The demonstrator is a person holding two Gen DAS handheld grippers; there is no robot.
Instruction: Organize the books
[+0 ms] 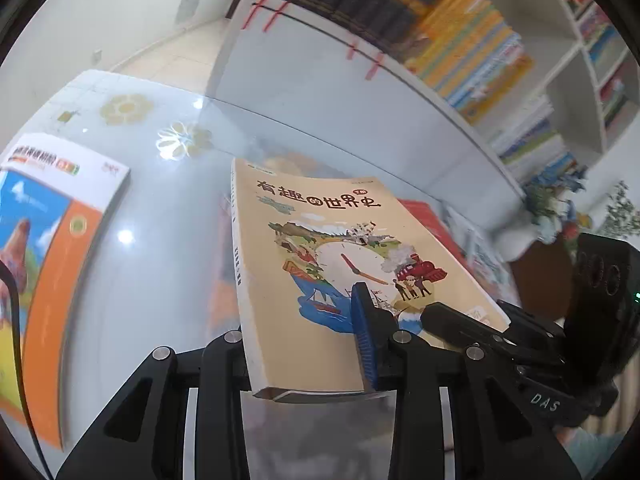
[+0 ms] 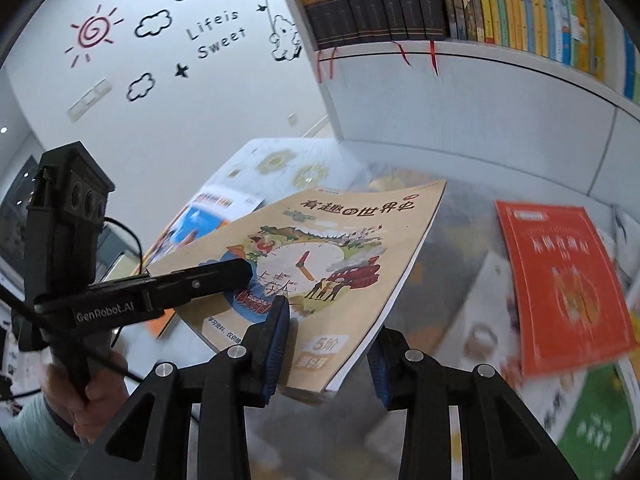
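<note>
A tan book (image 1: 320, 264) with a clock and train picture on its cover is held tilted above the glass table. My left gripper (image 1: 308, 344) is shut on its near edge, one blue-padded finger on the cover. My right gripper (image 2: 328, 348) grips the same book (image 2: 320, 256) at its lower corner, jaws closed on the cover and underside. The left gripper's finger (image 2: 208, 280) shows in the right wrist view, and the right gripper's finger (image 1: 460, 320) in the left wrist view.
A white bookshelf (image 2: 460, 104) with dark and yellow book spines stands behind the table. An orange and blue book (image 1: 48, 248) lies at the left. A red book (image 2: 560, 288) and several others lie at the right. A flower pot (image 1: 544, 216) stands far right.
</note>
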